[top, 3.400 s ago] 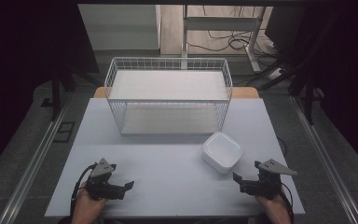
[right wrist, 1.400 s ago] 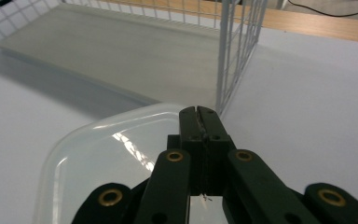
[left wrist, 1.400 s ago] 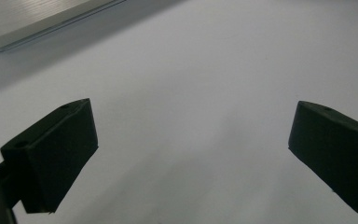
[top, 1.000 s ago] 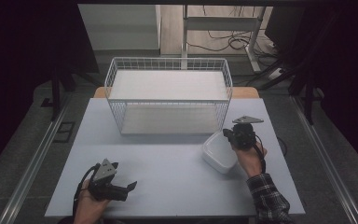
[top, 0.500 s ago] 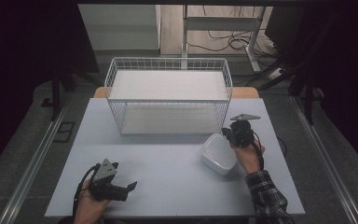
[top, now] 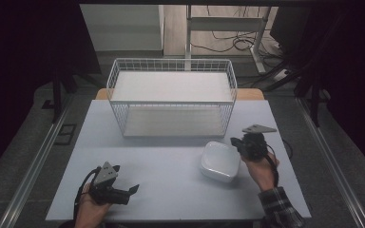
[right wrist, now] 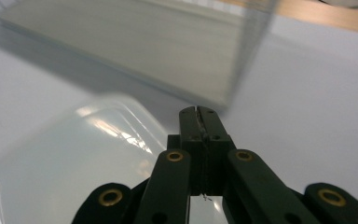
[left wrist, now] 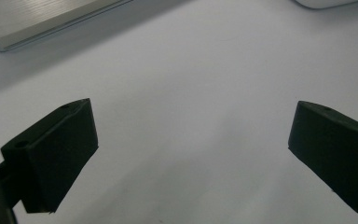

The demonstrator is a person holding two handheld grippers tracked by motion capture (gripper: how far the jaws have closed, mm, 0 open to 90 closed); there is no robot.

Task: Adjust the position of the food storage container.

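Two tools working: left tool [top: 123, 194] is sitting wide apart, holding nothing, near the worktop's [top: 171, 156] front-left corner. Right tool [top: 236, 142] is pressed fully together, its tip touching or just beside the right rim of the white dish [top: 220, 161], which is lying right of centre, just in front of the wire basket [top: 171, 102]. Risk, as I judge it: with the jaws together it is nudging rather than gripping, so the smooth dish could be sliding toward the basket or tipping.
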